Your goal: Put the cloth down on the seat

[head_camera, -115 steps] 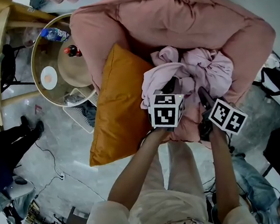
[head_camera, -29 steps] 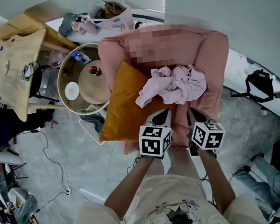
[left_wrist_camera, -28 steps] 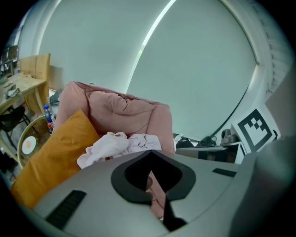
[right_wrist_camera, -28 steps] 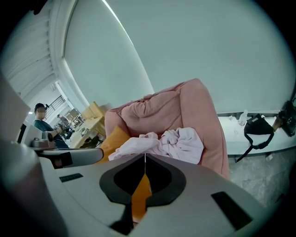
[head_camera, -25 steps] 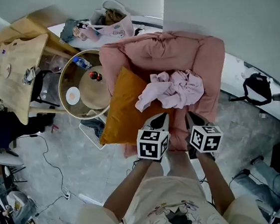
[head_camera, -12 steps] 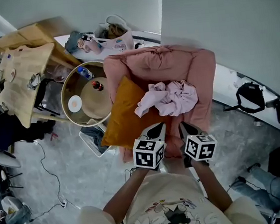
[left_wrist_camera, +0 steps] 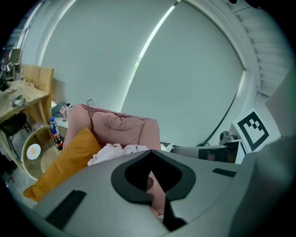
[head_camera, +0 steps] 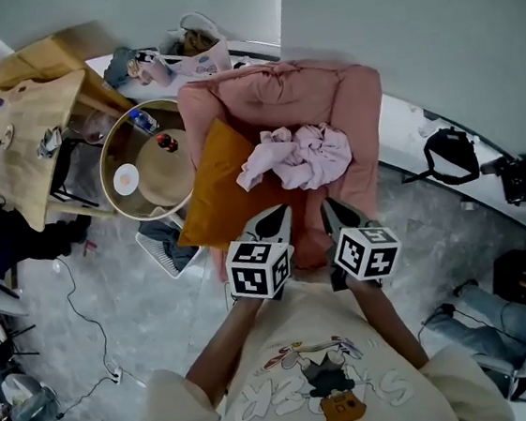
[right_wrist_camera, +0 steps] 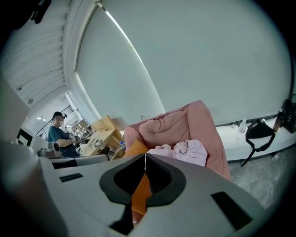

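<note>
A crumpled pale pink cloth (head_camera: 297,157) lies loose on the seat of the pink armchair (head_camera: 358,118), against an orange cushion (head_camera: 211,187) that leans on the left arm. Both grippers hover side by side in front of the chair, well short of the cloth. My left gripper (head_camera: 278,214) is shut with nothing in it, and my right gripper (head_camera: 331,208) is shut and empty too. From the left gripper (left_wrist_camera: 151,155) the cloth (left_wrist_camera: 111,152) and cushion (left_wrist_camera: 64,159) show ahead. From the right gripper (right_wrist_camera: 145,157) the cloth (right_wrist_camera: 187,150) rests on the seat.
A round glass-topped side table (head_camera: 110,189) with a bottle (head_camera: 142,120) stands left of the chair, and a wooden table (head_camera: 26,119) lies beyond it. A wire rack (head_camera: 163,244) sits on the floor. A black bag (head_camera: 445,154) rests on the white ledge at right. A person stands far left.
Both grippers have drawn back from the armchair and the view has pulled away. The cloth, which the grippers were at earlier, stays on the seat.
</note>
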A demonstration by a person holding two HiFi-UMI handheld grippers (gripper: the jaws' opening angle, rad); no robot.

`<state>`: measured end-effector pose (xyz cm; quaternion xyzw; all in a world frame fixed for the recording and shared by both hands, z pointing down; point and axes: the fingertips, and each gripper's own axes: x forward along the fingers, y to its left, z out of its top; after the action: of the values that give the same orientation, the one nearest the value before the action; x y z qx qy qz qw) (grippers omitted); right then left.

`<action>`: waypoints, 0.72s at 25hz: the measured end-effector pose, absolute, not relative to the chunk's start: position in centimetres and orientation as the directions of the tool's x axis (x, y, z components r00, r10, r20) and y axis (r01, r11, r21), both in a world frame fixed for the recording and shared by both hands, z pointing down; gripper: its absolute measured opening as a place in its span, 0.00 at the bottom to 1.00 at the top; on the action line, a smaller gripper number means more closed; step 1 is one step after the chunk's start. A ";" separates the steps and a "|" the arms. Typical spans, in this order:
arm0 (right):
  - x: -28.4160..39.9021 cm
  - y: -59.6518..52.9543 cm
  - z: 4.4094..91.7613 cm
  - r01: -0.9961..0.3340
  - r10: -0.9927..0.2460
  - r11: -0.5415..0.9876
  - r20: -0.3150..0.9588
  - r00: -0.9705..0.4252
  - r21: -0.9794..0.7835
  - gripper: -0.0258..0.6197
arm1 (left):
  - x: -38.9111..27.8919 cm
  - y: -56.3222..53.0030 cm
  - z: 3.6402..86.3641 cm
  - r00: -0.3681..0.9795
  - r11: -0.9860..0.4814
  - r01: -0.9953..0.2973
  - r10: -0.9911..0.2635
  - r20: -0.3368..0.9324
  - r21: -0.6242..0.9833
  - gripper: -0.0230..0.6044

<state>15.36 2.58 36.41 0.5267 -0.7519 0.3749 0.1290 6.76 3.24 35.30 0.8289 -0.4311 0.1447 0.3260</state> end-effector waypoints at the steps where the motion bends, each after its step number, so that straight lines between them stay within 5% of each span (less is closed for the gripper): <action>1: 15.2 2.9 36.1 -0.888 -0.705 0.165 0.578 -0.410 -0.428 0.08 | 6.8 3.5 35.1 0.590 -0.420 -0.806 -0.621 0.516 0.416 0.04; 18: 9.5 4.5 29.7 -0.879 -0.794 0.347 0.397 -0.461 -0.328 0.07 | 4.8 5.5 29.9 0.606 -0.502 -0.794 -0.693 0.390 0.343 0.04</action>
<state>9.53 4.47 29.71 0.5124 -0.8162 0.2534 0.0839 4.79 5.46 29.90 0.8606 -0.4320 0.1013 0.2500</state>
